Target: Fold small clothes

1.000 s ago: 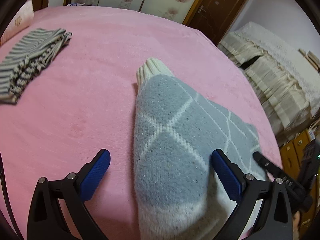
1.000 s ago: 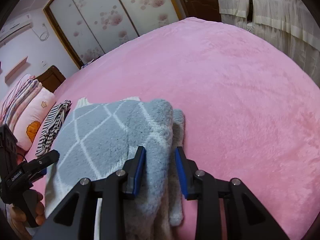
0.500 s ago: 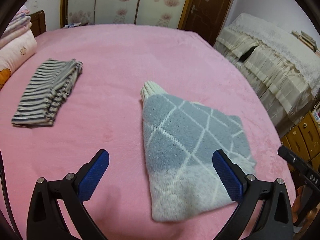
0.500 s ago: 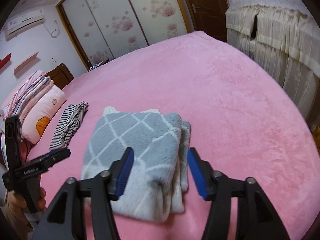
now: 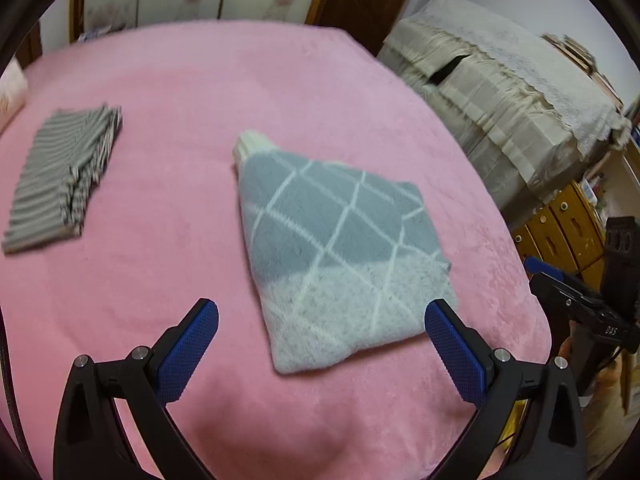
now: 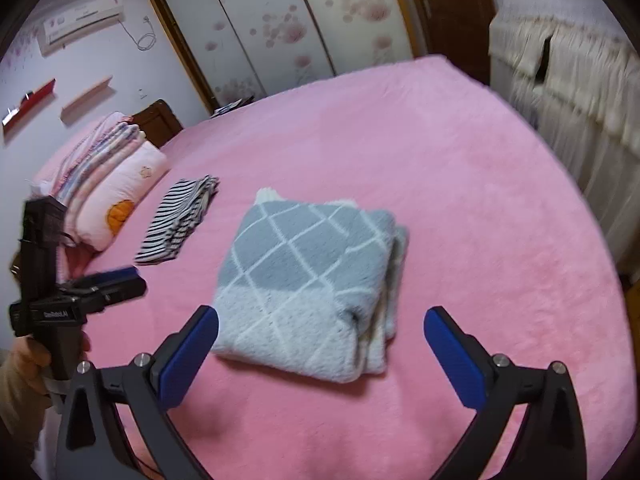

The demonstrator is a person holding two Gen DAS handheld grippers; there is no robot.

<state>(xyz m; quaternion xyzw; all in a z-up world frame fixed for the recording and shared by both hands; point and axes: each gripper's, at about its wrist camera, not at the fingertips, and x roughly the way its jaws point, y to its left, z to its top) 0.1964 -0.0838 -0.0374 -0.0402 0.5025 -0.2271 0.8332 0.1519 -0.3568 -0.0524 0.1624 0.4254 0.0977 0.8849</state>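
Two hand-held grippers, left (image 5: 322, 342) and right (image 6: 322, 344), gape above one folded sweater (image 5: 340, 256).

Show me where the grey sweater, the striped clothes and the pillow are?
grey sweater (image 6: 304, 264): right wrist view, middle of its folded top.
striped clothes (image 6: 180, 220): right wrist view, centre of the folded pile.
pillow (image 6: 120, 196): right wrist view, its pink front face.

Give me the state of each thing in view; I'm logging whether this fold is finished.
Grey diamond-pattern sweater: folded into a compact stack, lying flat on the bed, touched by neither claw.
Striped garment: folded, lying apart from the sweater.
Left claw: open, empty.
Right claw: open, empty.
Pink blanket: spread over the bed.
Stacked bedding: folded, piled near the headboard.
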